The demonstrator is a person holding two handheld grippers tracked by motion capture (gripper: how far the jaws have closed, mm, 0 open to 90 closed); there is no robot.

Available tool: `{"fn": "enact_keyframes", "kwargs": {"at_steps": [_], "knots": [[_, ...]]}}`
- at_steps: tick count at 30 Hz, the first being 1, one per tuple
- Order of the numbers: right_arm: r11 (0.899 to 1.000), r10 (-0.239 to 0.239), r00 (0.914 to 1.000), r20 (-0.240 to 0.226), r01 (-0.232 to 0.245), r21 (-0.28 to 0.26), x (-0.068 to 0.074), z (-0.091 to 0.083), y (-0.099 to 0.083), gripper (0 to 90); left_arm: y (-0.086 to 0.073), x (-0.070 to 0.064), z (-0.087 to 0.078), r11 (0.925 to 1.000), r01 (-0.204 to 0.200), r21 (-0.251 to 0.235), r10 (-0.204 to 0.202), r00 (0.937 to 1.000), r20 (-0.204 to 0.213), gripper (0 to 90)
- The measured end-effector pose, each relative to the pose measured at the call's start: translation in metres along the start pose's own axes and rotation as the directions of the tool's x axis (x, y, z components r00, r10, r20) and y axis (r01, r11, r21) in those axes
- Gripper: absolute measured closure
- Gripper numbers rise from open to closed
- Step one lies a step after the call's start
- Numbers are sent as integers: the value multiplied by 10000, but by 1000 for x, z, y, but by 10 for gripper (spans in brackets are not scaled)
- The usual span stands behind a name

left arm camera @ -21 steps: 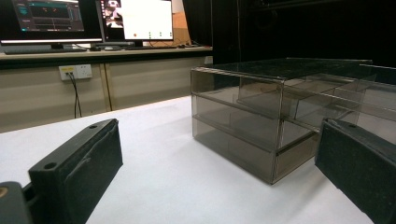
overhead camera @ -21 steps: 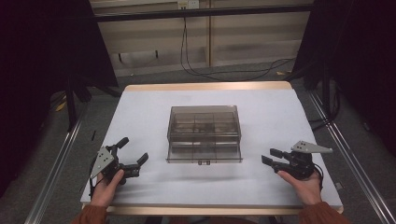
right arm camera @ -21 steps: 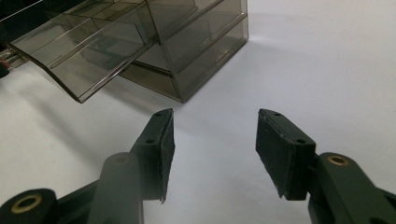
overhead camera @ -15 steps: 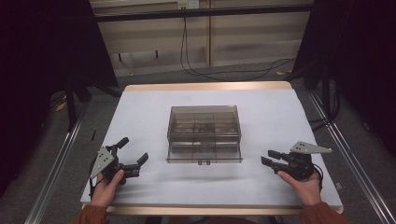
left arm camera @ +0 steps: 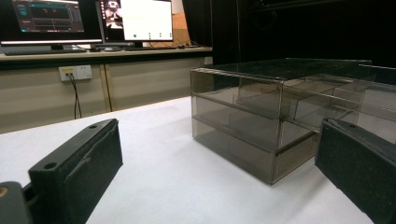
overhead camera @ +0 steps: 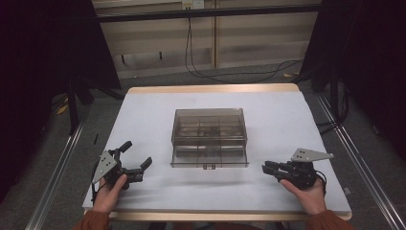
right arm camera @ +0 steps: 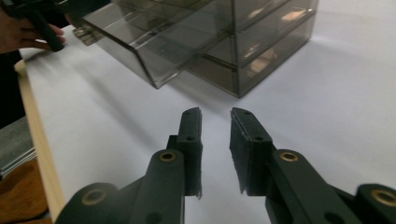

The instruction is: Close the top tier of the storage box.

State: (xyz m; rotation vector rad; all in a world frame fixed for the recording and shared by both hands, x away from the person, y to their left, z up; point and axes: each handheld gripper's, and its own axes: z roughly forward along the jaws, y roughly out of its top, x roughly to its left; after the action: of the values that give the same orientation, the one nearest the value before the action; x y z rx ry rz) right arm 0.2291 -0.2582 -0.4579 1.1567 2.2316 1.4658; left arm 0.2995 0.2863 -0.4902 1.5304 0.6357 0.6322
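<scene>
- The table (overhead camera: 158, 110) is the biggest thing here, covered in a plain white sheet with a wooden edge showing along the near and far sides.
- Smack in the middle sits a smoky see-through drawer box (overhead camera: 209, 135), with dividers visible inside. Its bottom drawer (overhead camera: 209, 157) is pulled out toward the person, with a small handle on the front.
- From the left gripper view the box (left arm camera: 261, 116) is up ahead and off to the right, standing flat on the sheet, well apart from the jaws.
- From the right gripper view the box (right arm camera: 219, 37) is ahead, with the pulled-out drawer (right arm camera: 135, 42) sticking out to the left.
- The left gripper (overhead camera: 136, 160) rests on the sheet near the front left corner, held by the person's left hand (overhead camera: 109, 191). Jaws are spread wide, nothing between them, pointing roughly toward the box.
- The right gripper (overhead camera: 269, 167) is down at the front right, held by the right hand (overhead camera: 306, 194), just off the drawer's right front corner but not touching. Jaws are only a narrow gap apart and hold nothing.
- In its own view the right gripper (right arm camera: 215, 123) hovers low over bare sheet.
</scene>
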Motion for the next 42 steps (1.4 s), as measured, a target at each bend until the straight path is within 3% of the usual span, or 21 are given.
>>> {"fn": "enact_keyframes", "kwargs": {"at_steps": [6, 29, 42], "knots": [[9993, -321, 9976, -617, 332, 170, 13, 7, 2, 803, 0, 0, 0, 10000, 0, 1, 0, 10000, -4, 7], [9956, -762, 9885, -1309, 827, 447, 30, 18, 6, 853, 0, 0, 0, 10000, -20, -36, 20, 10000, -45, 7], [9899, -1142, 9751, -1901, 1278, 609, 47, 33, 9, 858, 0, 0, 0, 10000, -13, -39, 13, 10000, -40, 7]]}}
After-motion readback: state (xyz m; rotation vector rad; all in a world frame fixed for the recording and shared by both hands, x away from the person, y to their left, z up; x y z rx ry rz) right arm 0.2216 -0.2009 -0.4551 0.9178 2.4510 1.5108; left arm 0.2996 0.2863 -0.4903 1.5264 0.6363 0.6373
